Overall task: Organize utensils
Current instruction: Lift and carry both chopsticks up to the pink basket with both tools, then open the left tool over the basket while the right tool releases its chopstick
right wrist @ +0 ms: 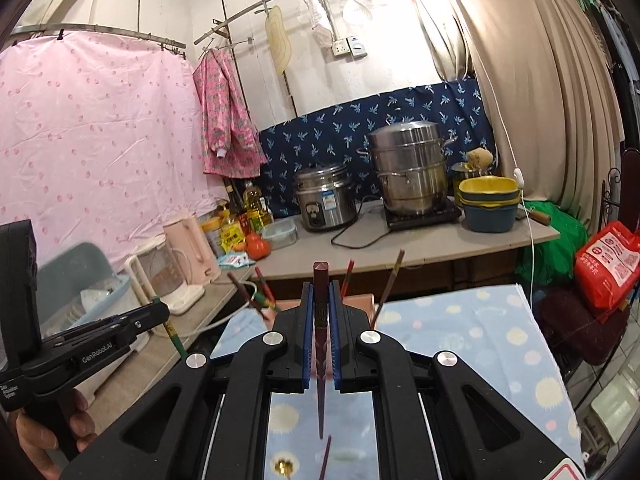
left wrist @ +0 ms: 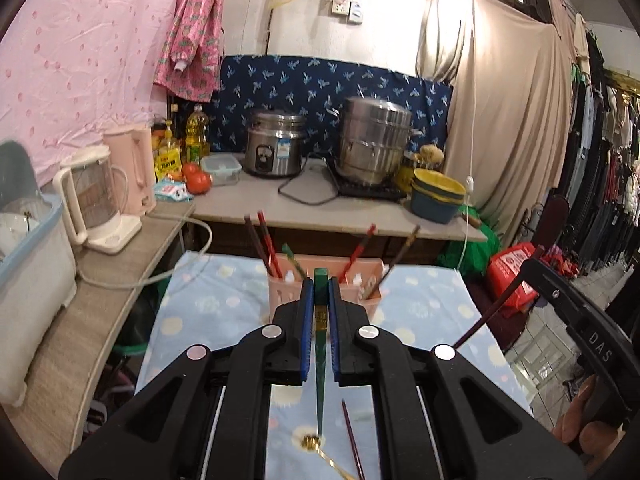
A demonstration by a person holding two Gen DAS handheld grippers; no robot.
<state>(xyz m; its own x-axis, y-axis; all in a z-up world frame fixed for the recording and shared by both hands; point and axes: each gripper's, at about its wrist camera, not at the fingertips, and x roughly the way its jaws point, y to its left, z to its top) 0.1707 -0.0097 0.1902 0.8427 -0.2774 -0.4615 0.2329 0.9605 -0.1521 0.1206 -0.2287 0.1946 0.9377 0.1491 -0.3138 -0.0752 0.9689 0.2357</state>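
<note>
We work over a small table spread with a pale blue cloth [left wrist: 224, 300] dotted in cream and pink, where a pink utensil holder [left wrist: 366, 280] stands near the far edge with several chopsticks leaning in it. Our left gripper [left wrist: 319, 294] pinches a green chopstick [left wrist: 320, 360] between its blue pads, and our right gripper [right wrist: 321, 300] clamps a dark red chopstick [right wrist: 321, 344] the same way, both raised above the cloth. Another chopstick [left wrist: 352, 436] and a gold utensil [left wrist: 316, 446] lie on the cloth below. Beyond stands a counter [left wrist: 320, 208] with a rice cooker [left wrist: 274, 144], a steel steamer pot [left wrist: 374, 140], kettles and oil bottles, backed by pink and beige curtains.
</note>
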